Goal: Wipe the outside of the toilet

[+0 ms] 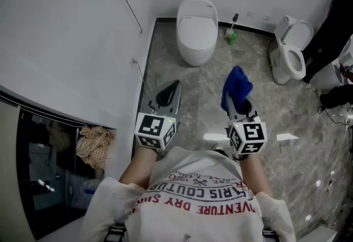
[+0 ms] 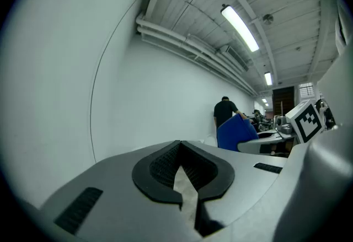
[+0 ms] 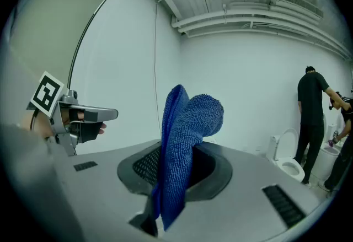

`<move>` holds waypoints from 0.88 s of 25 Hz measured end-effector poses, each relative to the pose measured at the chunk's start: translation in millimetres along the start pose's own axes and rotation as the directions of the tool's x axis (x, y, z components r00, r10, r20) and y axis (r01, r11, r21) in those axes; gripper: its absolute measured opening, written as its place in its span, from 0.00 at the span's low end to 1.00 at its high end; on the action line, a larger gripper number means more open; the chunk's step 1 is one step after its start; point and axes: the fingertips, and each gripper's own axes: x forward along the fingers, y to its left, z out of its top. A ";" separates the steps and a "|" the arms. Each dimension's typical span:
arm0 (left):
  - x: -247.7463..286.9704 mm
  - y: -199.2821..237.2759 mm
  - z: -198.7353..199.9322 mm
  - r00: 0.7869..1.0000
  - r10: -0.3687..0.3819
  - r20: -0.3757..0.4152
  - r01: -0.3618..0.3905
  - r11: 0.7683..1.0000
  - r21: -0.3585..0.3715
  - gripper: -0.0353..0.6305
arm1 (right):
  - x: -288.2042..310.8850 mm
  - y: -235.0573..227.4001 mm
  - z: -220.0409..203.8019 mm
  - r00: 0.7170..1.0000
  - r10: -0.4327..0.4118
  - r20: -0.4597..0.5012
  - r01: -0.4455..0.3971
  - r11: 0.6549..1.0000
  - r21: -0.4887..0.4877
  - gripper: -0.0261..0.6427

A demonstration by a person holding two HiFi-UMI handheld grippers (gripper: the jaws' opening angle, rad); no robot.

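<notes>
In the head view, the left claw (image 1: pixel 173 87) and the right claw (image 1: pixel 236 102) are held out side by side over a grey marble floor (image 1: pixel 182 78). A blue cloth (image 1: pixel 237 85) sticks up from the right claw. The toilet (image 1: pixel 197 28), lid down, stands ahead against the far wall, well apart from both claws. A brush (image 1: pixel 232 32) in a green holder sits just beside it. To the right is a second toilet (image 1: pixel 290 50) with its lid raised, next to a person (image 1: pixel 333 23) in black.

In the left gripper view, the left claw (image 2: pixel 183 172) is clenched, with only a thin sliver of light between its pads and nothing in it. Beyond it are the cloth (image 2: pixel 236 132) and a white wall (image 2: pixel 83 70).

In the right gripper view, the right claw (image 3: pixel 175 177) is clamped on the cloth (image 3: pixel 185 141), which stands upright with its top folded over. The left claw (image 3: pixel 88 115) shows at the left. The second toilet (image 3: pixel 288 159) and the person (image 3: pixel 311 111) are at the far right.
</notes>
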 end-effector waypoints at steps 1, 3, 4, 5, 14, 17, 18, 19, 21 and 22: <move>-0.1 0.7 -0.3 1.000 0.000 -0.001 0.000 1.000 0.001 0.06 | 0.5 0.3 -0.6 1.000 0.000 -0.001 0.000 1.000 0.000 0.15; 0.0 1.8 -1.3 1.000 0.000 -0.004 0.000 1.000 0.002 0.06 | 1.5 0.3 -1.8 1.000 -0.001 -0.002 0.001 1.000 0.000 0.15; 0.3 2.3 -2.1 1.000 0.000 -0.006 0.000 1.000 0.003 0.06 | 2.1 0.0 -2.4 1.000 -0.002 -0.003 0.002 1.000 0.000 0.15; 0.7 2.9 -3.0 1.000 0.000 -0.009 0.000 1.000 0.003 0.06 | 2.8 -0.1 -2.8 1.000 -0.002 -0.003 0.002 1.000 0.001 0.15; 5.7 12.6 -8.3 1.000 0.004 -0.021 -0.004 1.000 -0.004 0.06 | 12.6 -6.2 -5.4 1.000 -0.025 0.007 0.025 0.998 0.065 0.15; 9.5 17.5 -13.0 0.999 0.011 -0.033 -0.011 1.000 -0.019 0.06 | 16.9 -12.1 -9.1 0.999 -0.036 -0.003 0.036 0.997 0.074 0.15; 11.1 19.7 -14.8 0.999 0.014 -0.038 -0.015 1.000 -0.027 0.06 | 18.7 -13.4 -10.8 0.999 -0.037 -0.007 0.037 0.996 0.075 0.15; 13.6 21.6 -16.3 0.999 0.018 -0.041 -0.019 0.999 -0.034 0.06 | 20.9 -15.1 -13.0 0.999 -0.036 -0.011 0.037 0.996 0.077 0.15; 20.7 23.9 -18.7 0.999 0.022 -0.048 -0.024 0.999 -0.041 0.06 | 26.9 -20.6 -19.0 0.999 -0.031 -0.026 0.033 0.996 0.086 0.15; 25.0 24.7 -19.7 0.998 0.025 -0.051 -0.027 0.999 -0.041 0.06 | 30.4 -24.2 -22.1 0.999 -0.027 -0.032 0.030 0.995 0.093 0.15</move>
